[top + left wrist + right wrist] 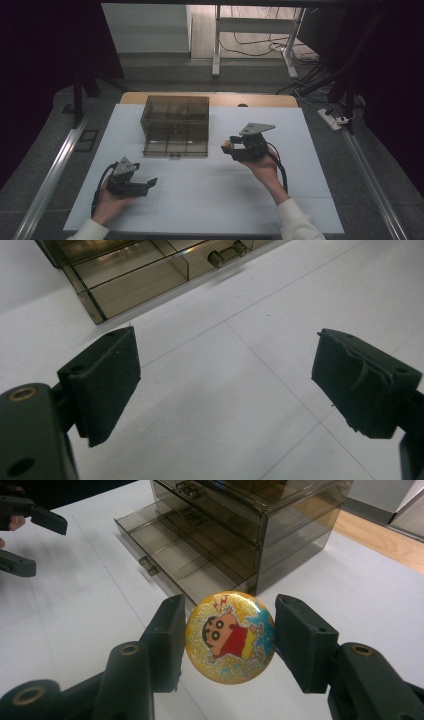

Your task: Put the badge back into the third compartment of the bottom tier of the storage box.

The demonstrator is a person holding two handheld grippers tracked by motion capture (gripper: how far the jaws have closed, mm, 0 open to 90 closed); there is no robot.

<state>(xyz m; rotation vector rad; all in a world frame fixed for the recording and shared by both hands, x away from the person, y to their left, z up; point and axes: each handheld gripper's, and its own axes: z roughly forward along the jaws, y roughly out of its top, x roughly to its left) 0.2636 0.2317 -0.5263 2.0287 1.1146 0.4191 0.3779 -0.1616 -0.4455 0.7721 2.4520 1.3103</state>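
The left hand-held gripper (150, 183) rests low near the front edge of the white tabletop (210, 200), its jaws spread wide with nothing between them, pointing across toward the drawer unit.

Farther in, the right hand-held gripper (229, 147) is raised above the tabletop, just to the right of the drawers. It is clamped on a round badge (230, 637) — yellow, glittery, with a cartoon figure on its face. The pads press on the badge's opposite edges, so the grip runs across its full width and the face is turned toward the camera on that gripper.

Beyond it stands the smoky clear drawer unit (175, 117), its lowest drawer (175, 148) pulled out toward the person, with dividers showing inside.

The step in hand looks like placing the badge in that open drawer. To do it well, carry the badge level over one compartment, keeping clear of the drawer's front wall and handle. Lower it until it is close to the floor of the compartment, then open the jaws — an edge grip on a smooth disc can slip or let it roll if released from high up. The left hand-held gripper is free to steady the unit.
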